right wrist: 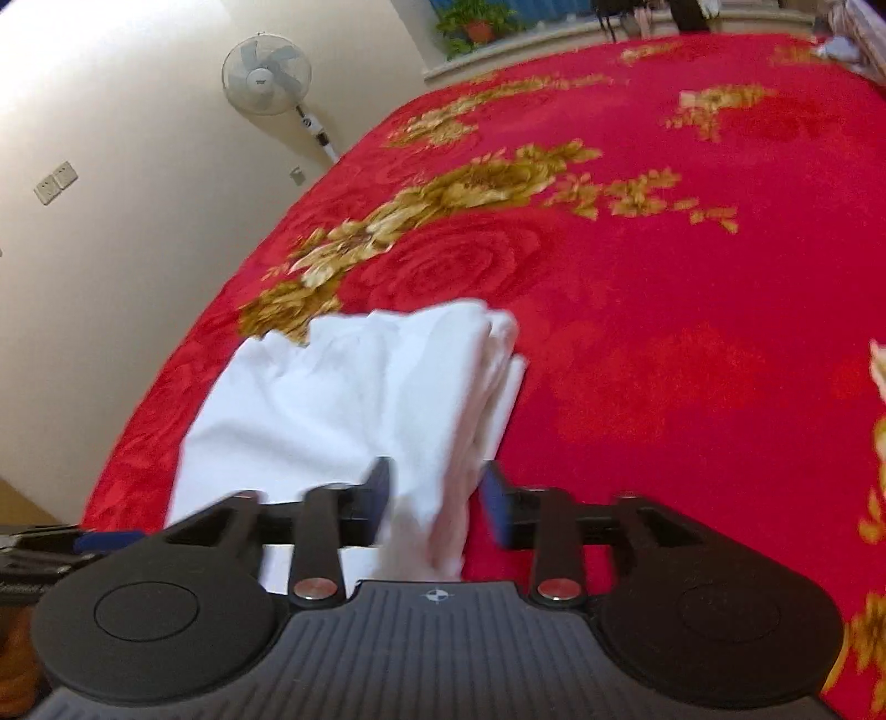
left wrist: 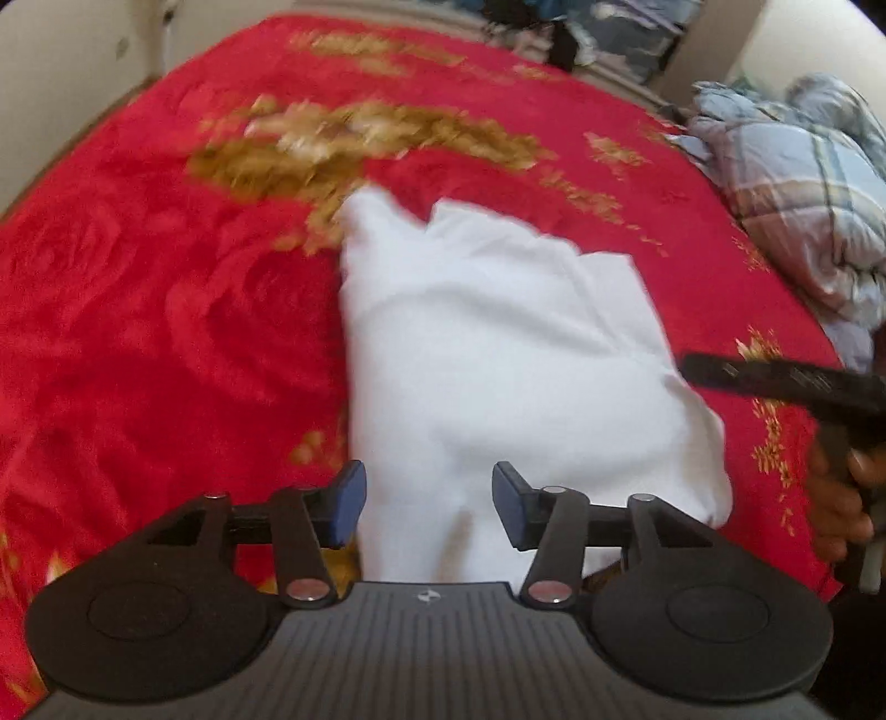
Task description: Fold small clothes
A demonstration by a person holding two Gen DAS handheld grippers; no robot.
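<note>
A white garment (left wrist: 498,343) lies folded into a rough rectangle on a red blanket with gold flowers (left wrist: 166,304). My left gripper (left wrist: 429,507) hovers over the garment's near end; its blue pads stand apart and do not press the cloth. In the right wrist view the garment (right wrist: 343,404) shows stacked layers along its right edge. My right gripper (right wrist: 437,504) is open, and that edge runs loosely between its pads. The right gripper (left wrist: 775,382), held in a person's hand, also shows at the right of the left wrist view.
A crumpled plaid quilt (left wrist: 803,194) lies at the bed's right side. A standing fan (right wrist: 266,75) and a cream wall border the bed's left edge. A potted plant (right wrist: 476,22) sits beyond the far end. Red blanket (right wrist: 664,304) spreads right of the garment.
</note>
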